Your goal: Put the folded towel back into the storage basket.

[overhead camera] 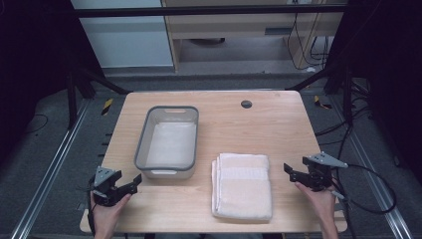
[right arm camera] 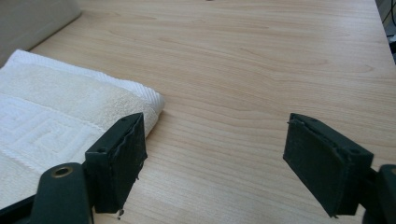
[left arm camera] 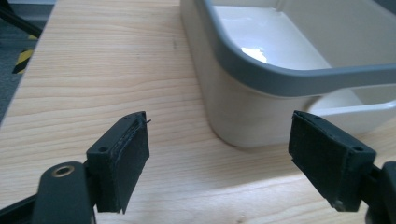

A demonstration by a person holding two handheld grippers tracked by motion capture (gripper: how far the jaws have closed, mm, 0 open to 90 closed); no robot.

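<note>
While both pairs of black jaws stand wide with nothing between them, the work at this wooden table (overhead camera: 259, 119) waits on a first grasp. Seen along the right gripper (right arm camera: 212, 161), the bare tabletop lies between its pads, and the far right corner of a folded white towel (right arm camera: 56, 112) sits just beside its left-hand jaw, apart from it. Seen along the left gripper (left arm camera: 217, 158), the near left corner of a grey-rimmed white plastic bin (left arm camera: 280, 79) stands close ahead and a little toward the right-hand jaw, untouched. From the high view, the right gripper (overhead camera: 309, 174) hovers at the table's right edge, and the towel (overhead camera: 243, 185) lies toward the table's middle from it, its long axis running from the person's side to the far side, its short near edge close to the front edge of the table. The bin (overhead camera: 169, 142), empty as far as can be told, stands just beyond and to the left of the towel, its long axis the same way. The left gripper (overhead camera: 117, 186) waits near the front left corner, closer to the bin than to the towel. By position the right hand (overhead camera: 321, 204) is nearer the towel and looks the likelier to take its right-hand edge.
</note>
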